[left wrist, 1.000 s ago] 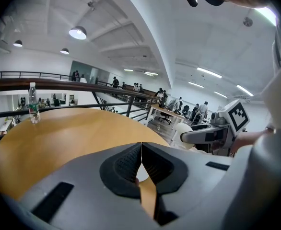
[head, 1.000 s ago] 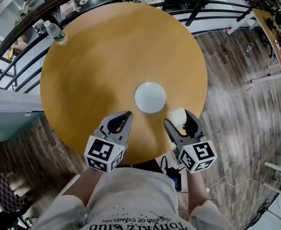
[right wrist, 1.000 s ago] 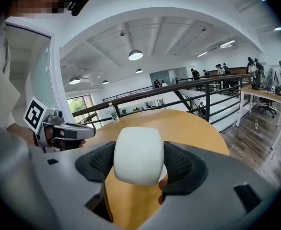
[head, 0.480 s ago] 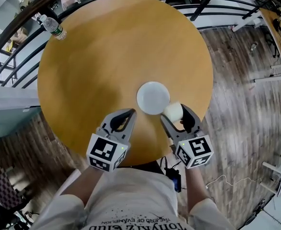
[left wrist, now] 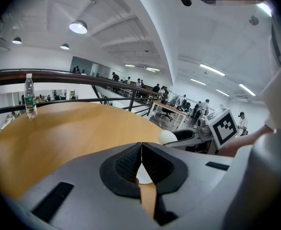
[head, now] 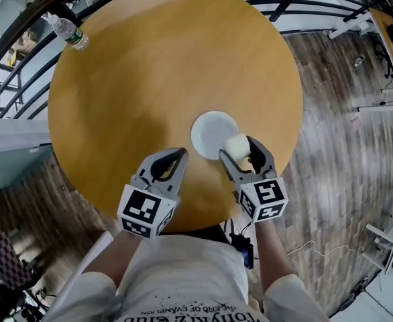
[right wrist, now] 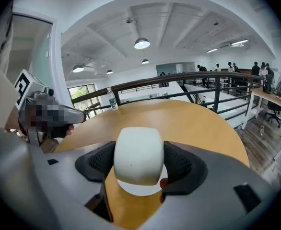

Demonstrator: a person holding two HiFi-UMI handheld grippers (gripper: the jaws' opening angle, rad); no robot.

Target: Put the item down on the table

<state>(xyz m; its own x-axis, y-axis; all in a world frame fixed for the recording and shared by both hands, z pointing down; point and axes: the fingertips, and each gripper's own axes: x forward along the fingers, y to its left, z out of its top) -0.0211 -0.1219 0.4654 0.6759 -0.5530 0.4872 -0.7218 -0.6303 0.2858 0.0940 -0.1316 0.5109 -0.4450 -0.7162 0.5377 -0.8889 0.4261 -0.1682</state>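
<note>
A white cup [head: 237, 145] [right wrist: 137, 155] is clamped between the jaws of my right gripper [head: 241, 150] [right wrist: 139, 163], held above the near right part of the round wooden table [head: 149, 79]. Just beyond and under the cup lies a white saucer [head: 211, 130] [right wrist: 140, 188] on the tabletop. My left gripper [head: 170, 166] [left wrist: 141, 162] hovers over the table's near edge, left of the saucer, with its jaws pressed together and nothing between them. In the left gripper view the cup [left wrist: 166, 137] shows at the right, in the other gripper.
A clear water bottle [head: 66, 29] [left wrist: 30, 96] [right wrist: 112, 100] stands at the table's far left edge. A dark railing [head: 22, 59] curves round the far side. Wood floor [head: 344, 126] lies to the right, with desks and people in the distance.
My right gripper has carried the cup leftward and forward, from off the table's right edge to beside and partly over the saucer. The left gripper has barely moved.
</note>
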